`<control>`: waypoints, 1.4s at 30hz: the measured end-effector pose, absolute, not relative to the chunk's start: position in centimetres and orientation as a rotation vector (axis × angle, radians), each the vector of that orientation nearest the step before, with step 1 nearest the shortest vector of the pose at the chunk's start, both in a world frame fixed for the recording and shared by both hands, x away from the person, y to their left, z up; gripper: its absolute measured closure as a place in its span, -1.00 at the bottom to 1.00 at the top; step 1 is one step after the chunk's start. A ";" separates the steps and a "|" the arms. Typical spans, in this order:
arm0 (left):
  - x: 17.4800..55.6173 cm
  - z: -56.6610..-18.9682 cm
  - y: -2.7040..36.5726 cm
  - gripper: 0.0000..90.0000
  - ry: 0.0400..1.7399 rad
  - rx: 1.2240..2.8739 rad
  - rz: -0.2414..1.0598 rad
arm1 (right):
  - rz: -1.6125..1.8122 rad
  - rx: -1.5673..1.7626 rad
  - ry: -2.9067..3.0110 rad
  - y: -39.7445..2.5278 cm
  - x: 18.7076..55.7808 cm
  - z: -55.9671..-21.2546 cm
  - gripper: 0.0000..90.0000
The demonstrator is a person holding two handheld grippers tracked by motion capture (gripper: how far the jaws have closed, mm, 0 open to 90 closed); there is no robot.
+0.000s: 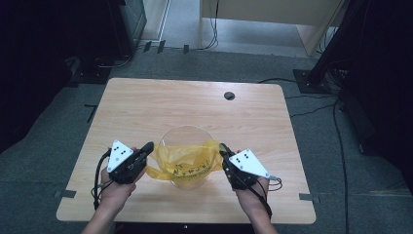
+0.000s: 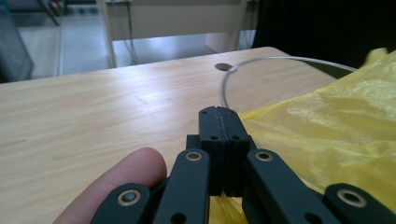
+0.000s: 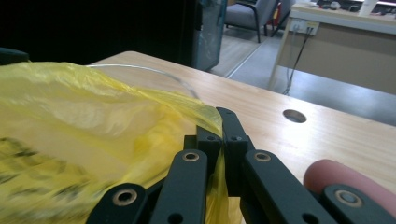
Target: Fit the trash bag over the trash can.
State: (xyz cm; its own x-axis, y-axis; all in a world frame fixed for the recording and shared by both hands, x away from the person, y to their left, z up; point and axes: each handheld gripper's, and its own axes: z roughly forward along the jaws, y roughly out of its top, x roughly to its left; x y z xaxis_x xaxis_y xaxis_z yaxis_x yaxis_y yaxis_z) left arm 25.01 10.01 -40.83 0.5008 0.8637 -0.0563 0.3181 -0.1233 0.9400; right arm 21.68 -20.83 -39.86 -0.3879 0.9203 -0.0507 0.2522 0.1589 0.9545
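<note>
A clear glass bowl [image 1: 185,134] stands on the wooden table near its front edge. A thin yellow plastic bag [image 1: 185,163] with dark print is spread over the bowl's near half. My left gripper [image 1: 148,147] is shut on the bag's left edge. My right gripper [image 1: 223,148] is shut on its right edge. In the left gripper view the shut jaws pinch the yellow bag [image 2: 327,126] beside the bowl's rim [image 2: 261,60]. In the right gripper view the bag [image 3: 93,121] runs between the shut jaws, with the bowl's rim [image 3: 159,74] behind it.
The table [image 1: 146,107] has a round cable hole [image 1: 229,95] at the back. Cables lie on the grey floor around it, with a light wooden desk [image 1: 272,19] beyond and dark equipment stands on both sides.
</note>
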 end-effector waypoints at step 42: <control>31.1 -51.3 7.6 0.97 1.455 1.876 0.591 | 1.223 1.564 1.831 -19.9 30.3 -49.7 0.98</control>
State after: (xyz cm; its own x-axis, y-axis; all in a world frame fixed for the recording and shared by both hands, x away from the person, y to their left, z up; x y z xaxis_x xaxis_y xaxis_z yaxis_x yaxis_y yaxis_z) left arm 31.15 7.65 -51.35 0.2713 0.9610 -0.0534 0.6517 -0.1426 0.7449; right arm 30.27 -19.87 -49.70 -0.2657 0.9410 0.2098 0.5544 -0.0289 0.8317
